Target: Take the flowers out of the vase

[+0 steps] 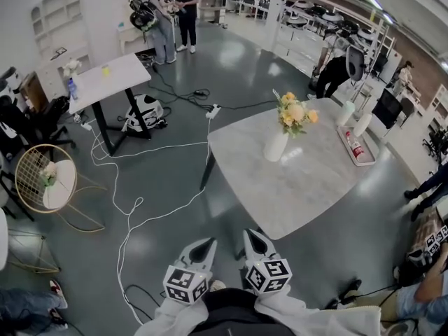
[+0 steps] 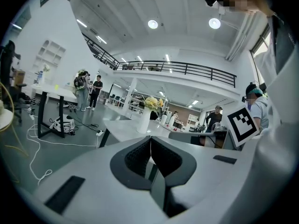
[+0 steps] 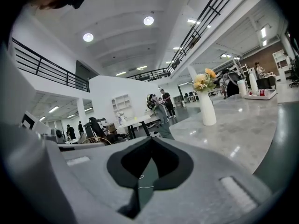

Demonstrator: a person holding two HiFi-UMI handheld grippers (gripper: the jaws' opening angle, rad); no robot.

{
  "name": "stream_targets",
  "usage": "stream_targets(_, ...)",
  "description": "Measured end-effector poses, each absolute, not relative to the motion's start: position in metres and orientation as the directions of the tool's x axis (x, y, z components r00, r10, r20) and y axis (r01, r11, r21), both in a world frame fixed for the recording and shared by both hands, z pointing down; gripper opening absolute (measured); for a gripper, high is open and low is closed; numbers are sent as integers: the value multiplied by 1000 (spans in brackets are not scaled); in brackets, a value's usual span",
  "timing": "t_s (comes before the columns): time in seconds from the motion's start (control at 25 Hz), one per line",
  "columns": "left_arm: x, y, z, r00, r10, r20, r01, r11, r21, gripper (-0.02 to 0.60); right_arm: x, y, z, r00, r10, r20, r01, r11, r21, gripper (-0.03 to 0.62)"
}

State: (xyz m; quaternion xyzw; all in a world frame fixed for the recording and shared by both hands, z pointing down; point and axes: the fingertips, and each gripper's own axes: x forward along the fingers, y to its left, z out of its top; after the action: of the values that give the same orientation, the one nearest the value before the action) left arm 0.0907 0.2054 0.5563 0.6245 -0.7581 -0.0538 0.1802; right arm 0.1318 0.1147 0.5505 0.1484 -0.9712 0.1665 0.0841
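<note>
Yellow and cream flowers (image 1: 295,112) stand in a white vase (image 1: 276,146) near the middle of a pale marble table (image 1: 308,187). Both grippers hang at the bottom of the head view, short of the table's near corner and well apart from the vase. My left gripper (image 1: 204,243) has its jaws together with nothing between them. My right gripper (image 1: 253,234) is shut and empty too. The left gripper view shows the flowers (image 2: 153,102) and vase (image 2: 143,122) small and far ahead. In the right gripper view the flowers (image 3: 204,81) and vase (image 3: 207,108) stand to the right.
A white tray (image 1: 357,148) with a red-labelled item and two white cylinders (image 1: 353,117) lies at the table's far right. White cables (image 1: 133,208) trail over the grey floor. A second white table (image 1: 105,79), a round wire chair (image 1: 45,180) and standing people (image 1: 185,12) are farther off.
</note>
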Motion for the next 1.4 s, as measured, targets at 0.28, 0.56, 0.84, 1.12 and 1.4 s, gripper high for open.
stream_targets(0.28, 74, 179, 560, -170, -964, 203, -924, 227, 307, 3, 114, 87, 553, -946, -249, 208, -304, 905, -299, 0)
stream_targets(0.56, 74, 170, 565, -170, -962, 215, -920, 233, 316, 3, 115, 82, 562, -945, -237, 227, -301, 899, -317, 0)
stream_targets(0.84, 83, 168, 567, -161, -961, 225, -922, 228, 314, 3, 121, 82, 566, -945, -229, 233, -298, 896, -330, 1)
stream_targets(1.12, 79, 165, 570, -160, -959, 232, -923, 229, 310, 3, 116, 82, 570, -946, -221, 237, -293, 895, -337, 0)
stream_targets(1.4, 58, 135, 567, -113, -970, 214, -937, 176, 303, 3, 104, 53, 563, -934, -281, 221, -339, 892, -300, 0)
